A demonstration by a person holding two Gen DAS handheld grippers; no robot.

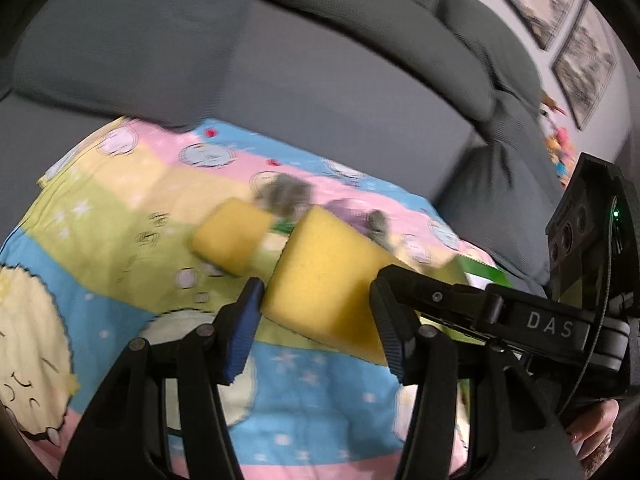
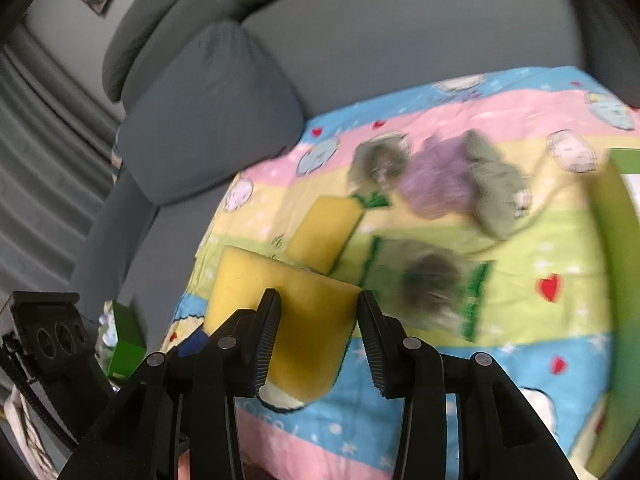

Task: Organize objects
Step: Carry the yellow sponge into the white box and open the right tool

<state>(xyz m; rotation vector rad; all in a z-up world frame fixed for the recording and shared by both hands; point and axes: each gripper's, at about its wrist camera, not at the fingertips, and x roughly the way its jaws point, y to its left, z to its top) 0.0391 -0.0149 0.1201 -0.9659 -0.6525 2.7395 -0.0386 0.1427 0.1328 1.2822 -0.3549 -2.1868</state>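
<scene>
A large yellow foam sponge block is clamped between the pads of the left gripper and is likewise pinched by the right gripper from its other end, so the block is held by both above a pastel striped cartoon-print blanket. A second, smaller yellow sponge is seen lying on the blanket just beyond the held block. Blurred grey and purple scrubber pads are spread further back, before a grey fabric sofa.

left claw grips yellow sponge | right claw pinches it
</scene>
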